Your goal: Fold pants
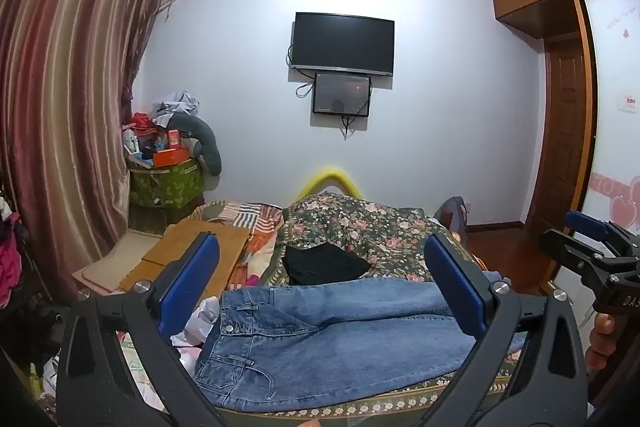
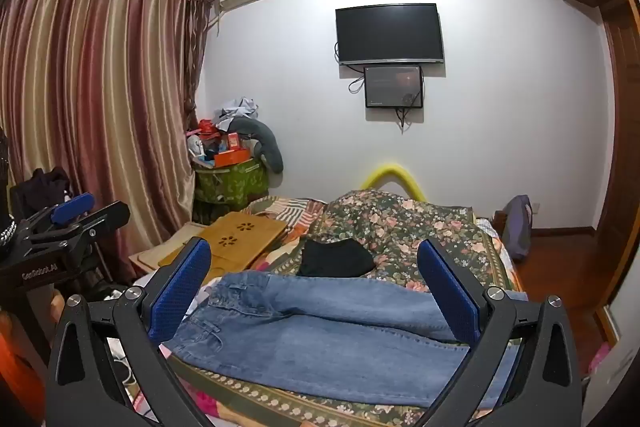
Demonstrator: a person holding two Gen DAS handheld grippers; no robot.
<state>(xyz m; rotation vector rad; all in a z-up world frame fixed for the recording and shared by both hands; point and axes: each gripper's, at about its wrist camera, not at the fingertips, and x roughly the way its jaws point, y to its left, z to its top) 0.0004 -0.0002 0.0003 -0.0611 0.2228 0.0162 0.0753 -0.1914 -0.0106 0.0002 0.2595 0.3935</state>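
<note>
"GenRobot.AI" lettering on left gripper (image 2: pixel 72 223), left gripper spread wide, empty, right gripper (image 2: pixel 312 291) likewise, jeans (image 2: pixel 320 335) flat on bed (image 2: pixel 420 227) at 6 o'clock

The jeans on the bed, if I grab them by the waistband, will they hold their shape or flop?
The jeans will likely flop: they lie flat and creased, draping over the bed edge. The denim looks thick, so probably heavyish, not slippery.
</note>
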